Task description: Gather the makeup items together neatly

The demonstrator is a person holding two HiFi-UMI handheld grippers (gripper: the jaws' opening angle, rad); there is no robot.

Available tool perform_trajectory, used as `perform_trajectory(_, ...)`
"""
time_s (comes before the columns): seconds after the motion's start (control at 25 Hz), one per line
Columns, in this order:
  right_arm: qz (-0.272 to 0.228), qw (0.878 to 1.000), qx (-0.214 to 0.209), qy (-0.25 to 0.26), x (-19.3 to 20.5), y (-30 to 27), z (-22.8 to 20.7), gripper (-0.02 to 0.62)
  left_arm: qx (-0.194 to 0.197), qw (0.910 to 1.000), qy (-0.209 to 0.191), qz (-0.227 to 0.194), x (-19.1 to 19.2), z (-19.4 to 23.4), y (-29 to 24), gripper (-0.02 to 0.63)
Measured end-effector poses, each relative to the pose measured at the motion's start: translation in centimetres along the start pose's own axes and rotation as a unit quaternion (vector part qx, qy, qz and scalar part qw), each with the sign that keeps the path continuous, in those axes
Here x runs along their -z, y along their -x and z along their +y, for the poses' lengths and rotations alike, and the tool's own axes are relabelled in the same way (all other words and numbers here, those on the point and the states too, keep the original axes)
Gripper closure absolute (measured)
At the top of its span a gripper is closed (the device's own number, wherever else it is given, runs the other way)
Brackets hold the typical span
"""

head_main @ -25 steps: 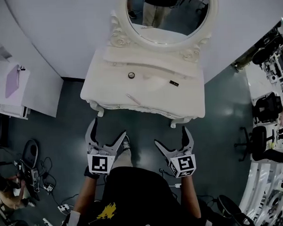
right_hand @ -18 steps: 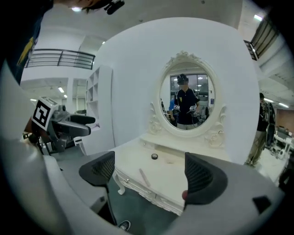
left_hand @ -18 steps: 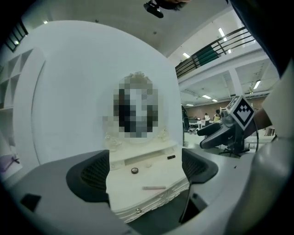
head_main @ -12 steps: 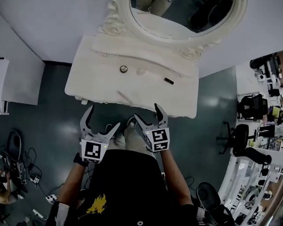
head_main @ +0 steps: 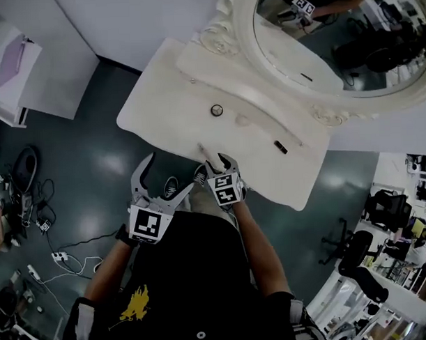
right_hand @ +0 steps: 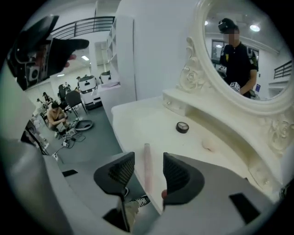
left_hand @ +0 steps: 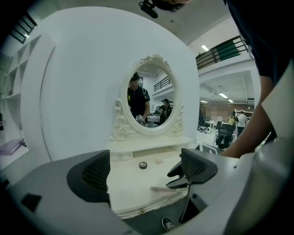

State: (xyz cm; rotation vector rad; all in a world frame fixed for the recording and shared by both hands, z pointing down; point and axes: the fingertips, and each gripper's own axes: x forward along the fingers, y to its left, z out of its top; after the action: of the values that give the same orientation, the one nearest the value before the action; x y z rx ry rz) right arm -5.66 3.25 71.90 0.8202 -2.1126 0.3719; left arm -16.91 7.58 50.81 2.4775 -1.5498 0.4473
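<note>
A thin pink makeup stick lies near the front edge of the white vanity table. My right gripper straddles the stick. Its jaws are closing, with a small gap on each side of the stick. Farther back lie a round dark compact, a pale puff and a small black item. My left gripper hangs open and holds nothing, just short of the table's front edge. In the left gripper view the stick and the right gripper show between its open jaws.
An oval mirror in an ornate frame rises at the back of the table. A white cabinet stands to the left. Cables and a power strip lie on the dark floor at the left. Office chairs stand at the right.
My right gripper has gone forward from beside my body to the table's front edge, and its jaws have narrowed around the pink stick. The left gripper stays open near my body.
</note>
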Motion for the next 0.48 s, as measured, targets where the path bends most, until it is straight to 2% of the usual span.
perform_trajectory(0.16, 0.060, 0.997, -0.032, 0.024, 1.3, -3.9, -0.2, 0.401, -0.037, 0.9991, 0.001, 0.021, -0.4, 0.5, -1.3, 0.115)
perform_trajectory(0.28, 0.099, 0.993, -0.040, 0.046, 2.2, -5.7, -0.4, 0.486, -0.066, 0.9974, 0.017, 0.022, -0.9, 0.6, -2.1, 0.115)
perform_trajectory(0.36, 0.116, 0.990, -0.047, 0.064, 2.6, -6.6, -0.4, 0.512, -0.081, 0.9958, 0.027, 0.035, -0.8, 0.6, -2.5, 0.115)
perform_trajectory(0.48, 0.136, 0.986, -0.061, 0.070, 2.9, -6.9, -0.7, 0.512, -0.092, 0.9935, 0.042, 0.051, -0.5, 0.0, -3.2, 0.115)
